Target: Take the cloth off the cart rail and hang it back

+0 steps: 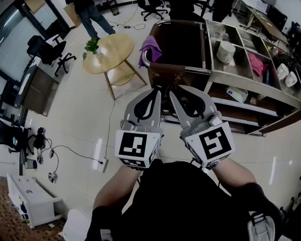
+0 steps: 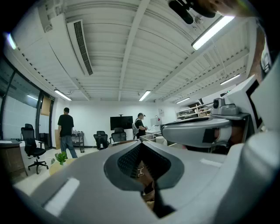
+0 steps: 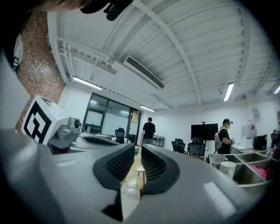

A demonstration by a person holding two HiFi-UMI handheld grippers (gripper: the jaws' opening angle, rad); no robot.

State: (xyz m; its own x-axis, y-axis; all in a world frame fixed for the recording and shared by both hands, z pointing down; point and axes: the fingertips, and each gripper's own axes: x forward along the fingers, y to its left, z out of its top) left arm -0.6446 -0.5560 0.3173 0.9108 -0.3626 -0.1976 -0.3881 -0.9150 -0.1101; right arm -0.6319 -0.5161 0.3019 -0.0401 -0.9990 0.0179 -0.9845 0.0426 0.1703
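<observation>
A purple cloth [image 1: 150, 47] hangs over the left end of the metal rail of the dark brown cart [image 1: 178, 70]. Both grippers are held side by side in front of the person, pointing at the cart and well short of it. The left gripper [image 1: 157, 92] has its tips together with nothing between them, and its own view shows the tips of the left gripper [image 2: 141, 144] meeting. The right gripper [image 1: 172, 92] keeps a narrow slit. In its own view the right gripper [image 3: 138, 147] is empty, and the floor and a table show through the gap.
Left of the cart stands a round wooden table [image 1: 110, 52] with a small plant [image 1: 91, 45]. To the right, steel shelving [image 1: 244, 70] holds a white container [image 1: 225, 51] and a pink rag [image 1: 256, 63]. A person [image 1: 91, 14] stands at the back, near office chairs [image 1: 47, 49]. A power strip [image 1: 99, 155] lies on the floor.
</observation>
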